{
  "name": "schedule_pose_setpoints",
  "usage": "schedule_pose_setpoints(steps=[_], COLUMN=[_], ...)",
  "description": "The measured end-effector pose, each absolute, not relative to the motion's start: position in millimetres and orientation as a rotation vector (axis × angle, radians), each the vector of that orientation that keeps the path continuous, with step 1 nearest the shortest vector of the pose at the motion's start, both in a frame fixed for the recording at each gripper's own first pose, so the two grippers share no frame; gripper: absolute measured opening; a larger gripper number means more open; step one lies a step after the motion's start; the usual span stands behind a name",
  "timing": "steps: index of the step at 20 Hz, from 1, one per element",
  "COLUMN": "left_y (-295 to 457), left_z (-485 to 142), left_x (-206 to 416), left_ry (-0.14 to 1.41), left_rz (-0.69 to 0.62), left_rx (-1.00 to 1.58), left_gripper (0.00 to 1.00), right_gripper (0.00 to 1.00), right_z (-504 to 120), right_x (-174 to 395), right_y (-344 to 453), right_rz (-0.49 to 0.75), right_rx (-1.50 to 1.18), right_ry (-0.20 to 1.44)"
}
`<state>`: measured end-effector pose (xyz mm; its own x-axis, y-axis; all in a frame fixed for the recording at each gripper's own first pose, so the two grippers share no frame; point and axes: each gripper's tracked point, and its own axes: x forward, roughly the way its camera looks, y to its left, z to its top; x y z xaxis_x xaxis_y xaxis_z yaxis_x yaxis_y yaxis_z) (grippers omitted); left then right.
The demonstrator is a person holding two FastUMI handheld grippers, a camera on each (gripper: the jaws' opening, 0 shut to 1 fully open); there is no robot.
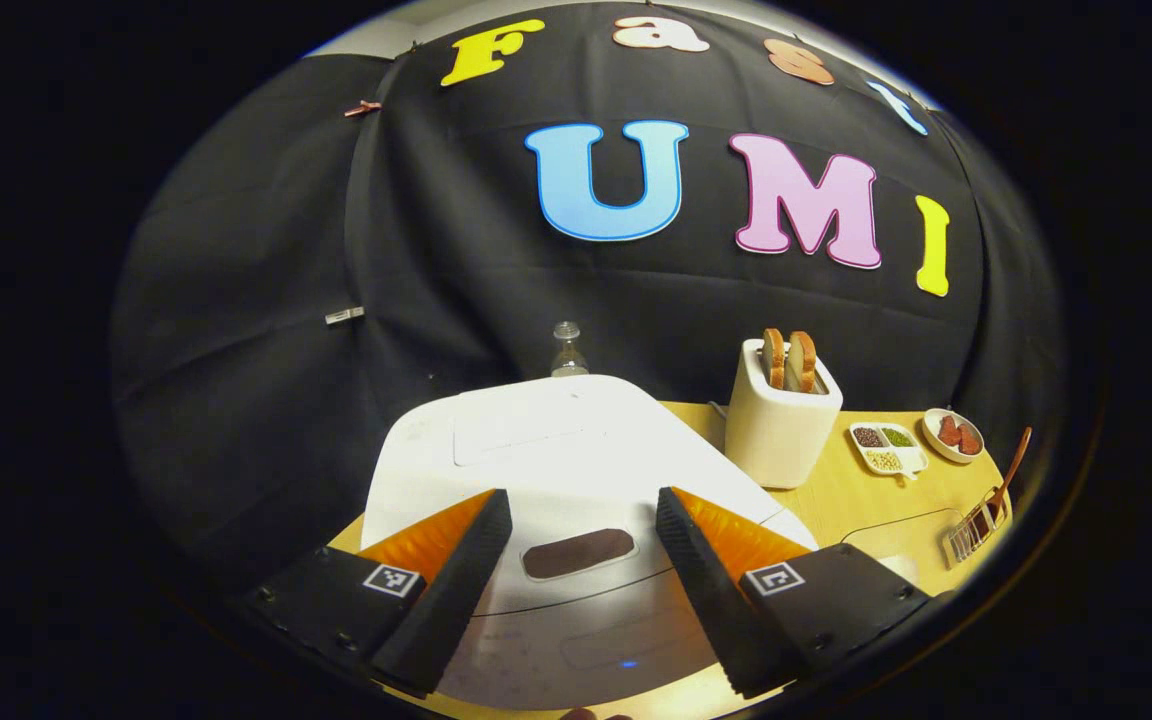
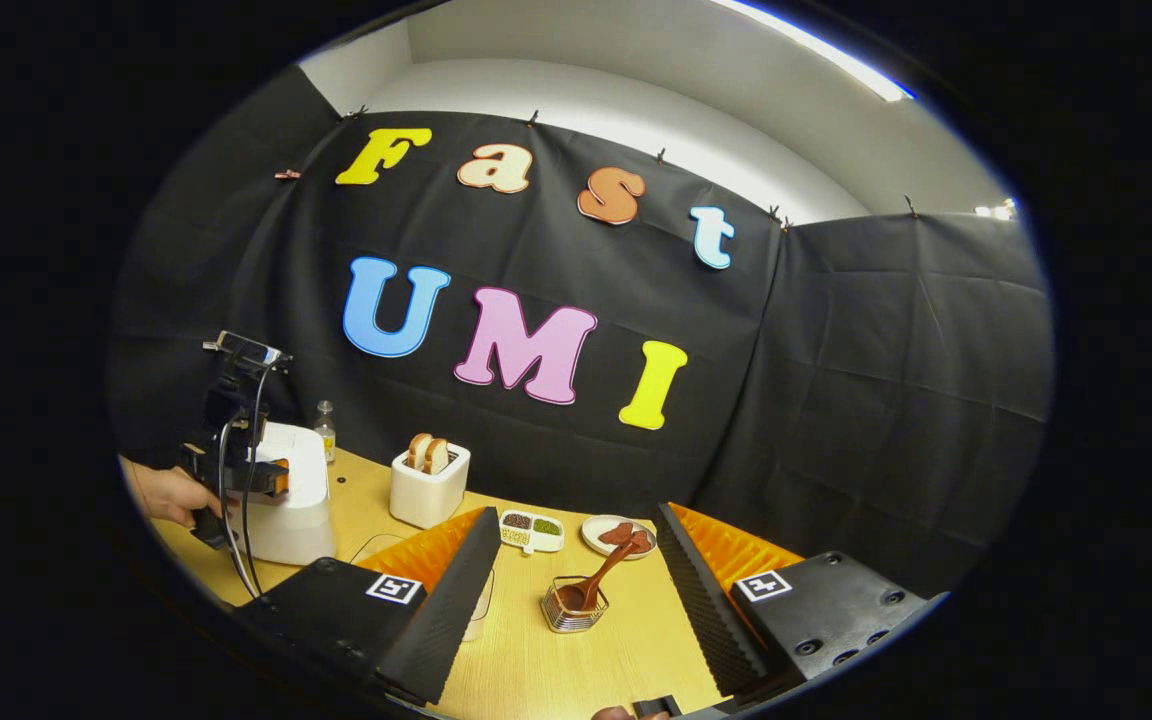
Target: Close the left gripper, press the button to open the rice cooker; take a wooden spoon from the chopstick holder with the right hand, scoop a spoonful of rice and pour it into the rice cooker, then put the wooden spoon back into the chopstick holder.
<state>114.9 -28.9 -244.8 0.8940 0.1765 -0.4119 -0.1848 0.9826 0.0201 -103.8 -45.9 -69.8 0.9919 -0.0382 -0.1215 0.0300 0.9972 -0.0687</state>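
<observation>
The white rice cooker (image 1: 556,450) sits right under my left gripper (image 1: 584,510), lid down, with its dark oval button (image 1: 578,553) between the open fingers. In the right gripper view the rice cooker (image 2: 291,495) stands at the far left with the left gripper (image 2: 271,478) held over it by a hand (image 2: 171,495). My right gripper (image 2: 576,525) hangs open above the table, and the wire chopstick holder (image 2: 574,606) with the wooden spoon (image 2: 596,580) leaning in it lies between its fingers, farther off. The chopstick holder (image 1: 976,525) and the spoon (image 1: 1014,462) also stand at the far right of the left gripper view.
A white toaster (image 2: 428,488) with two bread slices stands behind the cooker on the wooden table (image 2: 626,650). A divided dish of grains (image 2: 532,530) and a small plate (image 2: 618,535) lie beyond the holder. A small bottle (image 2: 325,428) stands by the wall. A clear container (image 1: 896,545) sits right of the cooker.
</observation>
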Motion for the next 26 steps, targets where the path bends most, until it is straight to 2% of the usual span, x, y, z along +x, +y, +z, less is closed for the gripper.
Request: schedule_pose_setpoints(steps=[7,14,26], left_y=[-27.7,-29.3,-22.5], left_z=[-237.6,-176.8,-73.6], left_x=[118.9,104.9,19.2], left_ry=[0.44,0.267,0.066], left_rz=[0.168,0.102,-0.032], left_rx=[0.0,-0.028,0.012], left_gripper=[1.0,0.97,0.97], right_gripper=[0.98,0.97,0.97], right_z=[-61.9,-41.4,-25.6], right_x=[-102.9,-98.6,-89.5], right_y=[-43.9,-36.5,-20.3], right_rz=[-0.035,-0.024,-0.021], right_rx=[-0.068,-0.004,0.056], right_ry=[0.109,0.067,0.041])
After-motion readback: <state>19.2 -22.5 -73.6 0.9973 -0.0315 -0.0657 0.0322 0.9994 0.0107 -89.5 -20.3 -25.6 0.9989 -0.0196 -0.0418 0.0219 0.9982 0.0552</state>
